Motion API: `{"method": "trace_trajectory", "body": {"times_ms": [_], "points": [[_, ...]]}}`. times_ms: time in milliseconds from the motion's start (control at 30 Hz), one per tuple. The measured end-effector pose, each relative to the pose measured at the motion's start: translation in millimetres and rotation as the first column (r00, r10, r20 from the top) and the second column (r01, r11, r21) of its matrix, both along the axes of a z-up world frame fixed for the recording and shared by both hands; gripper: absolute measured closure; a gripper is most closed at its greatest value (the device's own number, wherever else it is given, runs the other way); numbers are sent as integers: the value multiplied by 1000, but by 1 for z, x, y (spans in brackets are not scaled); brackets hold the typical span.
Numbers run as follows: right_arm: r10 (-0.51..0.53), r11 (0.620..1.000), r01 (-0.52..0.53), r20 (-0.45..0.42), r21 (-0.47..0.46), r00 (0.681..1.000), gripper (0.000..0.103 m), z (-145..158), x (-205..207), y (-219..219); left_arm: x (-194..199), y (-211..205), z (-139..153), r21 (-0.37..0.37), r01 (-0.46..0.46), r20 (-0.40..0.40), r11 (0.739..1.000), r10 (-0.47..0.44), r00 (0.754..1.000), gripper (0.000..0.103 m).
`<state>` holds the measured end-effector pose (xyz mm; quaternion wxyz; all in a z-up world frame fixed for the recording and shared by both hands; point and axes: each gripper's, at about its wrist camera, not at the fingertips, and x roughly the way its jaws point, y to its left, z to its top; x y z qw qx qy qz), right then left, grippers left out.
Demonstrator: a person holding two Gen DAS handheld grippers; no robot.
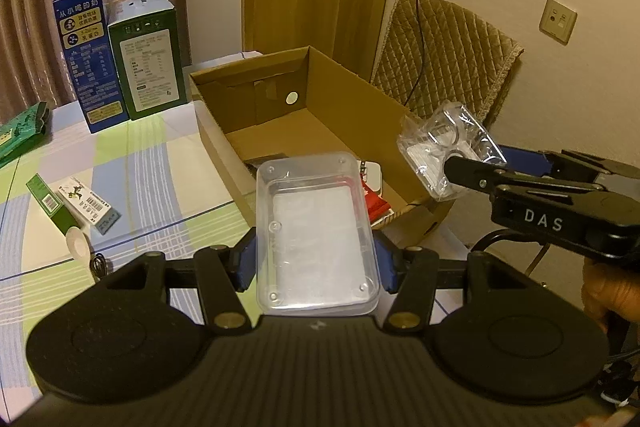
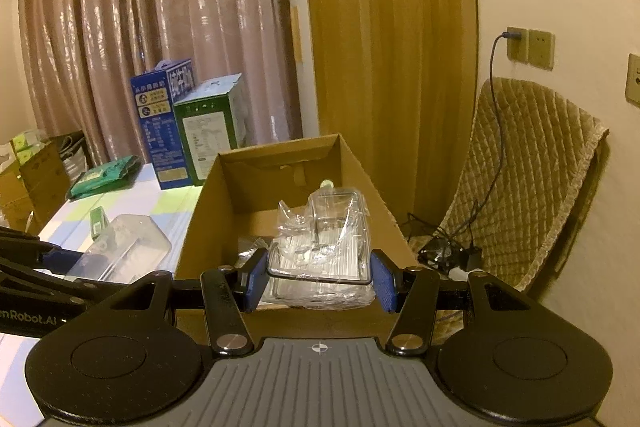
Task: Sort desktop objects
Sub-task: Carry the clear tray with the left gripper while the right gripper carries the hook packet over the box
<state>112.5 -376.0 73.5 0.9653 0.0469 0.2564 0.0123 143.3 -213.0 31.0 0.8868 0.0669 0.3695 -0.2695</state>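
Observation:
My left gripper (image 1: 316,263) is shut on a clear rectangular plastic lid (image 1: 316,227), held above the near left corner of an open cardboard box (image 1: 304,95). My right gripper (image 2: 320,279) is shut on a clear plastic box wrapped in crinkled film (image 2: 324,247), held over the near end of the cardboard box (image 2: 224,195). In the left wrist view that wrapped box (image 1: 448,147) hangs at the cardboard box's right rim, gripped by the right gripper (image 1: 472,171). The lid also shows in the right wrist view (image 2: 128,243).
Red and white items (image 1: 376,195) lie in the cardboard box. A blue carton (image 1: 86,51) and a green carton (image 1: 150,55) stand behind it. A small green-white packet (image 1: 76,203), tape roll (image 1: 78,243) and green bag (image 1: 20,131) lie on the checked tablecloth. A padded chair (image 1: 448,59) stands right.

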Motion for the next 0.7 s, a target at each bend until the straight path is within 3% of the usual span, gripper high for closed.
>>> {"method": "trace_trajectory", "body": {"times_ms": [700], "points": [[-18,1000,18,-1,11,1000,52,-4,24,-23,29,-25,-3,-11,6,-8,1000,-6,1000,51]]}}
